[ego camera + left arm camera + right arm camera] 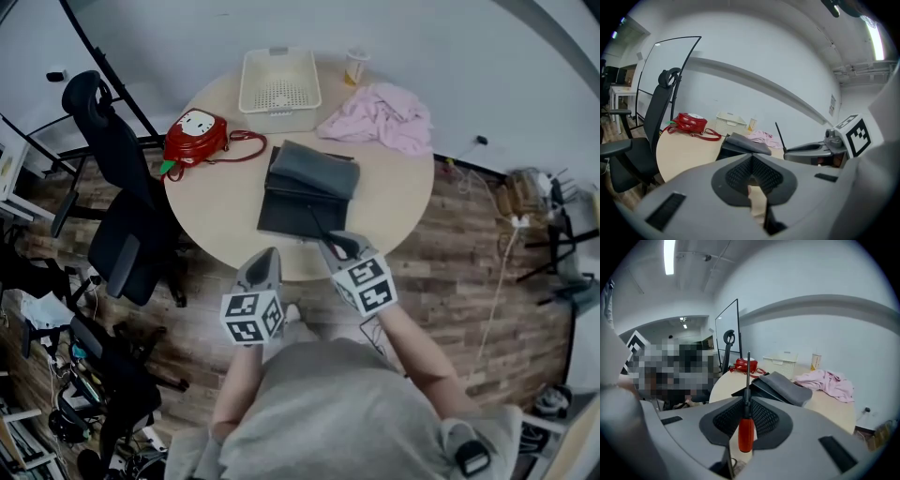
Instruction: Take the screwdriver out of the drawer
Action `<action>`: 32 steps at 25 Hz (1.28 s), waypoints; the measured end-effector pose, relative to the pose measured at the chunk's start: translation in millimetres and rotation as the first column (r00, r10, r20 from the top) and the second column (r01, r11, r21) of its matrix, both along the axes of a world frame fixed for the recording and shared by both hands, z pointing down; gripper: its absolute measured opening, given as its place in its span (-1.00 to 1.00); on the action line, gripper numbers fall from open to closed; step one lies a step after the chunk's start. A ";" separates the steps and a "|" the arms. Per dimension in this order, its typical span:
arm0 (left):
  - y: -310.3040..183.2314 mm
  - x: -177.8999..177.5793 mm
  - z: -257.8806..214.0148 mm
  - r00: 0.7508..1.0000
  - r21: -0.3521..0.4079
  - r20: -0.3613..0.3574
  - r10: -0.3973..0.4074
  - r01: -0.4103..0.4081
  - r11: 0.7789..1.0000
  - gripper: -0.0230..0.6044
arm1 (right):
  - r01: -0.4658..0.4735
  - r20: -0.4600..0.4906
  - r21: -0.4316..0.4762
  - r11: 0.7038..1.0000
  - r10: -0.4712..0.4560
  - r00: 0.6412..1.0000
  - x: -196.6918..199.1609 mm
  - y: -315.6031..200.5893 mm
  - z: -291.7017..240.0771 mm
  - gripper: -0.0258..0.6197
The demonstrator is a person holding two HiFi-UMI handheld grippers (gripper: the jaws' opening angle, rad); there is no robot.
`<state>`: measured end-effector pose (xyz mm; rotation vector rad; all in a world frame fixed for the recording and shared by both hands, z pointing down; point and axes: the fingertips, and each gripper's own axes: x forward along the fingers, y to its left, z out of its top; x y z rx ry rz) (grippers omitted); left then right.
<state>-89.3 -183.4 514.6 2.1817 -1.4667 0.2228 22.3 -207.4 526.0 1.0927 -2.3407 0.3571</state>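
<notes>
table (216, 225): round, pale top, standing on a wood floor
far edge: white basket (279, 86), a cup (356, 64) just beside it, pink cloth (380, 114) heaped to the right
left side: red bag (195, 136) with its strap trailing
middle: dark drawer box (314, 173)
right gripper (337, 246): at the near edge, the thin shaft of the screwdriver (315, 225) sticking out from its tip over the drawer box
left gripper (269, 255): beside it, tip at the near edge
chair (122, 234): black, left of the table
</notes>
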 end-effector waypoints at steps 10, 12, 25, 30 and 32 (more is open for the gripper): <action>75.9 73.2 -7.7 1.000 0.028 -0.005 -0.009 0.009 1.000 -0.93 | -0.022 0.111 0.078 0.997 0.014 0.994 55.7 75.4 -24.0 -0.75; 88.4 82.5 -9.0 1.000 0.035 -0.002 -0.018 0.018 0.999 -0.93 | -0.026 0.116 0.090 0.996 0.015 0.993 66.4 86.8 -23.9 -0.75; 152.1 111.7 -4.5 0.997 0.053 0.010 -0.075 0.074 0.996 -0.93 | -0.061 0.170 0.113 0.992 0.041 0.985 113.8 146.0 -21.3 -0.75; 164.5 113.8 -2.3 0.997 0.049 0.010 -0.081 0.080 0.996 -0.93 | -0.064 0.188 0.126 0.990 0.039 0.981 117.3 157.4 -25.0 -0.75; 166.6 114.8 -2.3 0.997 0.051 0.011 -0.080 0.080 0.996 -0.93 | -0.062 0.184 0.132 0.989 0.037 0.982 118.1 159.5 -25.5 -0.75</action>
